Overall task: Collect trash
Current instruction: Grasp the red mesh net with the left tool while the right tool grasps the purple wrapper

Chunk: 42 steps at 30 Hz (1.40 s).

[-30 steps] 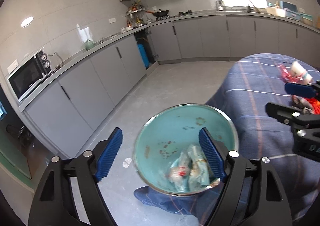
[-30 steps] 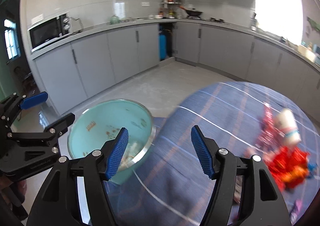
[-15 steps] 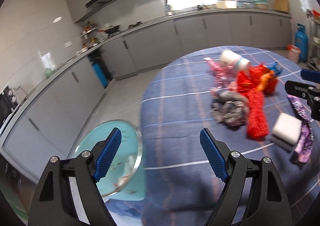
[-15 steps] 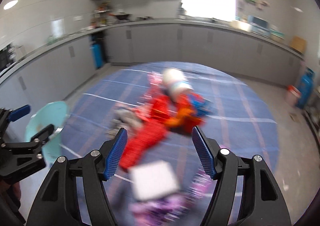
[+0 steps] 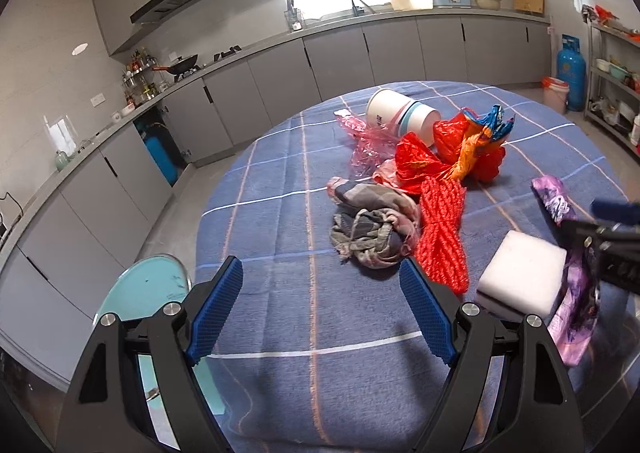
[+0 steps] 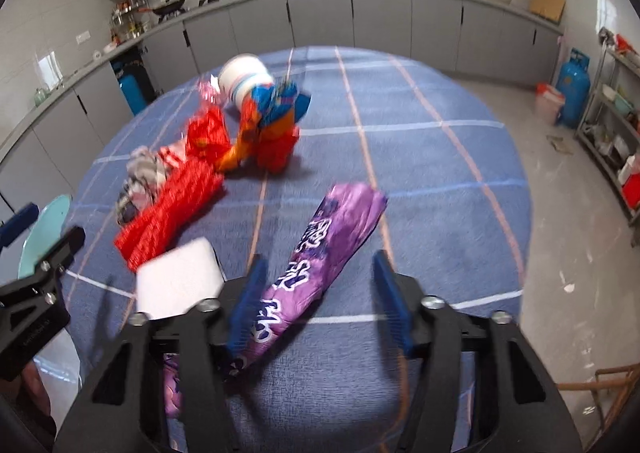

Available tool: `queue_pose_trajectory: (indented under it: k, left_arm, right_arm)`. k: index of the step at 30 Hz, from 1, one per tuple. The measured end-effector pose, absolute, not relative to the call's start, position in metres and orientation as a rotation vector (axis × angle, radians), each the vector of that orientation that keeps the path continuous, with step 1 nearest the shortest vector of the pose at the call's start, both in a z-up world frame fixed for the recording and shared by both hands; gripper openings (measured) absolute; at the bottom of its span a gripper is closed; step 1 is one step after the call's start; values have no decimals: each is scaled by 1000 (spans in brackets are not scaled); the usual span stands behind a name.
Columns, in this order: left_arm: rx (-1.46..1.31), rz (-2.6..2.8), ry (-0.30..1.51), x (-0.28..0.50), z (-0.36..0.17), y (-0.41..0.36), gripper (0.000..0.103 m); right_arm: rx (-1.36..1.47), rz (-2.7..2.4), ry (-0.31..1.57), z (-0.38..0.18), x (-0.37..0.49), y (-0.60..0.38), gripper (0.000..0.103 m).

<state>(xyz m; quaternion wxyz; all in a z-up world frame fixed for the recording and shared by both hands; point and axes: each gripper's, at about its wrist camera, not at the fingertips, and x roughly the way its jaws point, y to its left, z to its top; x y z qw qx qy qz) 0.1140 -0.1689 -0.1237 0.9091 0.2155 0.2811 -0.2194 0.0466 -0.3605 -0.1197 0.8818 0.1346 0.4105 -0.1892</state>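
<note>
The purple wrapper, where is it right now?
In the right wrist view, the purple wrapper lies on the table between the closing right gripper, beside the white sponge.

The round table wears a matt woven cloth [image 5: 280, 213], blue with thin pale checks, slightly fuzzy. Near its right edge lies a glossy, crinkled purple plastic wrapper [image 6: 320, 253] beside a soft matt white foam block [image 5: 520, 273]. Toward the middle sit a coarse red net bag [image 5: 442, 241], a limp checked rag [image 5: 368, 233] and shiny red plastic bags [image 5: 420, 165]. The tipped cup [image 5: 400, 115] looks like smooth paper. The gripper pads [image 5: 216, 309] are ribbed blue rubber on matt black plastic.
</note>
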Motion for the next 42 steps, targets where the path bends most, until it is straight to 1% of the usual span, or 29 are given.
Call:
queue_pose_trajectory:
  k: [2, 3, 4, 5, 10, 13, 14, 15, 16, 17, 18, 19, 20, 21, 27, 37, 42]
  left_arm:
    - [442, -474, 593, 114, -127, -173, 79]
    - [442, -483, 598, 114, -128, -175, 79]
    - [442, -493, 603, 114, -130, -178, 79]
    - [442, -505, 608, 114, -131, -180, 78]
    - [454, -546, 621, 113, -137, -197, 76]
    - [458, -567, 645, 117, -142, -205, 68]
    - [460, -573, 653, 118, -144, -208, 64]
    - [461, -587, 665, 119, -146, -211, 58]
    - [461, -597, 674, 119, -147, -213, 55]
    - [463, -607, 684, 120, -149, -215, 46]
    - [467, -616, 693, 120, -151, -217, 32]
    - [475, -634, 704, 120, -153, -220, 25]
    - [477, -642, 706, 119, -154, -221, 12]
    - [482, -648, 705, 118, -154, -223, 10]
    - [483, -663, 661, 109, -141, -219, 9]
    - [443, -580, 544, 93, -100, -183, 9]
    - [407, -532, 516, 94, -83, -162, 9]
  right_arm:
    - [290, -375, 885, -127, 49, -359, 35]
    - [279, -376, 883, -127, 48, -357, 31]
    - [277, -364, 889, -128, 49, -357, 22]
    - [277, -360, 889, -127, 48, -358, 19]
    - [251, -368, 857, -120, 44, -363, 17]
    - [239, -371, 820, -114, 41, -367, 17]
    - [239, -370, 815, -113, 40, -368, 17]
    - [241, -366, 811, -113, 40, -368, 17]
    - [241, -361, 807, -113, 40, -368, 17]
    - [239, -360, 807, -114, 40, -368, 17]
    - [238, -356, 804, -114, 40, -368, 17]
    - [240, -351, 802, -113, 40, -369, 17]
    - [242, -349, 800, -113, 40, -368, 17]
    - [241, -349, 794, -112, 39, -368, 17]
    - [230, -354, 756, -101, 34, -368, 17]
    - [171, -338, 697, -76, 33, -354, 17]
    - [159, -292, 665, -63, 36, -341, 17]
